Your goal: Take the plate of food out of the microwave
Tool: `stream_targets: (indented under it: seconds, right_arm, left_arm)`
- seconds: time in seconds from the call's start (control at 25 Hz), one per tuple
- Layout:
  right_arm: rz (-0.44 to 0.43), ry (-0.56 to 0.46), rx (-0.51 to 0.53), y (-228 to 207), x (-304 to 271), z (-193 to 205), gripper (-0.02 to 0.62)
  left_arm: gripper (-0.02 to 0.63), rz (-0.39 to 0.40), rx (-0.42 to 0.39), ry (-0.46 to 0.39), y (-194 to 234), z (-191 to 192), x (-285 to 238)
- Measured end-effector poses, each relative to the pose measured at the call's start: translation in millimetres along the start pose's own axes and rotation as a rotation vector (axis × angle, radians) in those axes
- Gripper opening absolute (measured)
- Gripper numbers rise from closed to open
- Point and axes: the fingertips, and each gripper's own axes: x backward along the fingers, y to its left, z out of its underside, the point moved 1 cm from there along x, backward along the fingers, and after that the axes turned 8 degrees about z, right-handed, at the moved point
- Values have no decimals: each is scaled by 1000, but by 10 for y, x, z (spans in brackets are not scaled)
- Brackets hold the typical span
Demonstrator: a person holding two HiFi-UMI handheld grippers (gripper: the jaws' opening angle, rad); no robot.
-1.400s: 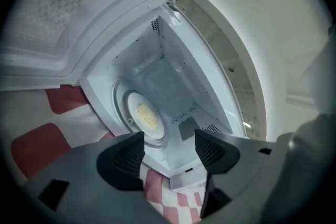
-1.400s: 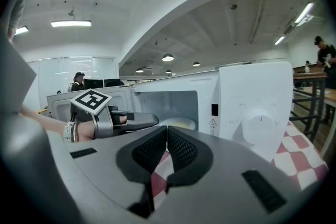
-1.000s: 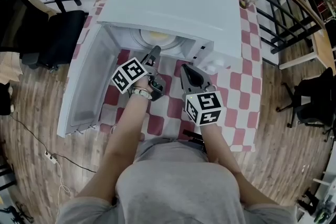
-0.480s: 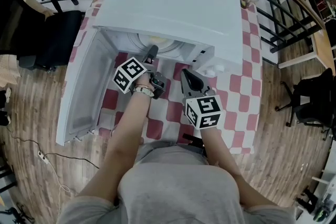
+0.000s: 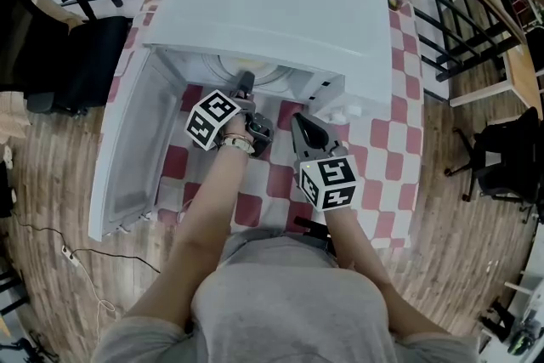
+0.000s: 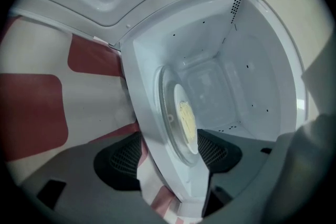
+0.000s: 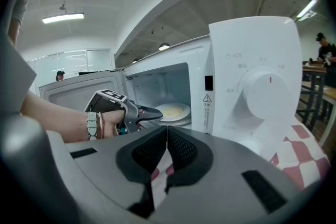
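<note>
- One microwave (image 5: 272,13) on the checked table (image 5: 387,153), its one door (image 5: 127,144) swung wide open.
- One plate (image 7: 174,110) of yellow food inside, on the glass tray (image 6: 167,118). Not out yet.
- Two claws.
- Left claw (image 6: 168,157): at the oven mouth, jaws opening and wide apart. Plate edge and oven floor lip sit between them, pads not pressing.
- Right claw (image 7: 167,150): clenched on nothing, in front of the microwave.

Red-and-white checked tablecloth (image 5: 374,150), wooden floor (image 5: 53,208) around it, black railing (image 5: 455,21) beyond, black office chair (image 5: 503,159) at right.
</note>
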Motion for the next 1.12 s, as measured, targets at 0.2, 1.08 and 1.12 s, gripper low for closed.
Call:
stream_targets:
  seconds: [0.2, 1.08, 1.12]
  right_arm:
    - [7, 10, -2, -42, -11, 36, 26]
    - [9, 2, -3, -33, 14, 9, 26]
    - [9, -1, -3, -31, 21, 2, 26]
  left_arm:
    - [322, -2, 37, -13, 33, -20, -81]
    - [297, -76, 155, -19, 152, -33, -154]
    - [294, -74, 156, -20, 149, -32, -143]
